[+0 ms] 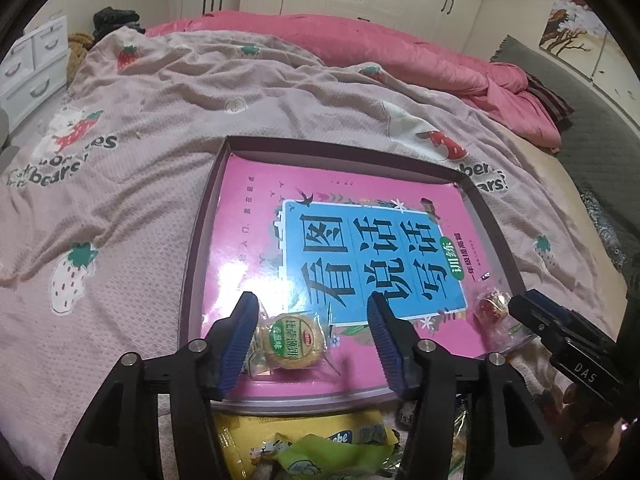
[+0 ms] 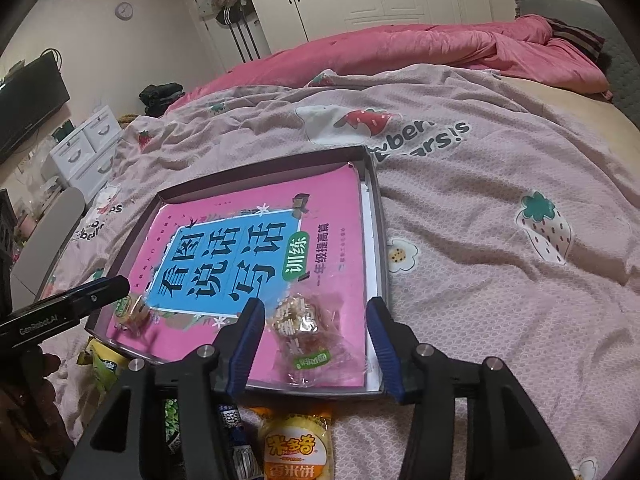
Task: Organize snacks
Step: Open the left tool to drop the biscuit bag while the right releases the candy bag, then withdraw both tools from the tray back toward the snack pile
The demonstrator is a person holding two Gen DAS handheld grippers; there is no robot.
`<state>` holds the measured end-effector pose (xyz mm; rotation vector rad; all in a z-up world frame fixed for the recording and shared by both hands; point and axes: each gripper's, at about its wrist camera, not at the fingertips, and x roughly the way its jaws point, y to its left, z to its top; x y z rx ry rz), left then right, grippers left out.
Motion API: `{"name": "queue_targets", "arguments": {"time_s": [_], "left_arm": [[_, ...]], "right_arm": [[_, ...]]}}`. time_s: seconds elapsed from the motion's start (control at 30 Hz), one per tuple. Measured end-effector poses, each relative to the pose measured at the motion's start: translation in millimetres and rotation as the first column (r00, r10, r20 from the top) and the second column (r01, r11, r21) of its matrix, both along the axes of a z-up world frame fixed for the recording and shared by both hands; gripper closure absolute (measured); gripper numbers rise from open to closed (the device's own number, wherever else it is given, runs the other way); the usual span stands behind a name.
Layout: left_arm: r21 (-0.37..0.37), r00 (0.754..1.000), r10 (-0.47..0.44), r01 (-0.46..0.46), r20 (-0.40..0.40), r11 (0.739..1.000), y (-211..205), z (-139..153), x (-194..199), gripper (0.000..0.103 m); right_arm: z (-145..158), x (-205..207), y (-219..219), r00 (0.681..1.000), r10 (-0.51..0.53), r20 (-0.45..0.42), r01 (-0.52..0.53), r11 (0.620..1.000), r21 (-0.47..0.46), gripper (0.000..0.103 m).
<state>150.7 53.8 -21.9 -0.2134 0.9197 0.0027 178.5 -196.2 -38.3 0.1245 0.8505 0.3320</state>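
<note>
A shallow dark box lies on the bed with a pink book inside. My left gripper is open, with a round wrapped cookie lying on the book between its fingers, nearer the left finger. My right gripper is open over a clear-wrapped brown snack on the book's near right corner; this snack shows red in the left wrist view. The right gripper also shows in the left wrist view, and the left gripper's finger shows in the right wrist view.
Several loose snack packs lie on the blanket in front of the box: a yellow pack, a green one, and an orange rice-cracker pack. A pink quilt lies across the far side. White drawers stand at the left.
</note>
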Motion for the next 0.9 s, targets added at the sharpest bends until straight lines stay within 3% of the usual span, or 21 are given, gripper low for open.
{"name": "queue_targets", "arguments": {"time_s": [0.4, 0.9], "left_arm": [[0.021, 0.997, 0.014, -0.015, 0.072, 1.0, 2.5, 32.3, -14.3, 0.028], [0.049, 0.994, 0.024, -0.03, 0.103, 0.998, 18.5, 55.4, -46.0, 0.027]], "right_arm": [[17.8, -9.3, -3.2, 0.999, 0.005, 0.052, -0.006, 1.0, 0.023, 0.037], [36.0, -34.5, -19.2, 0.997, -0.013, 0.081, 0.008, 0.998, 0.061, 0.035]]}}
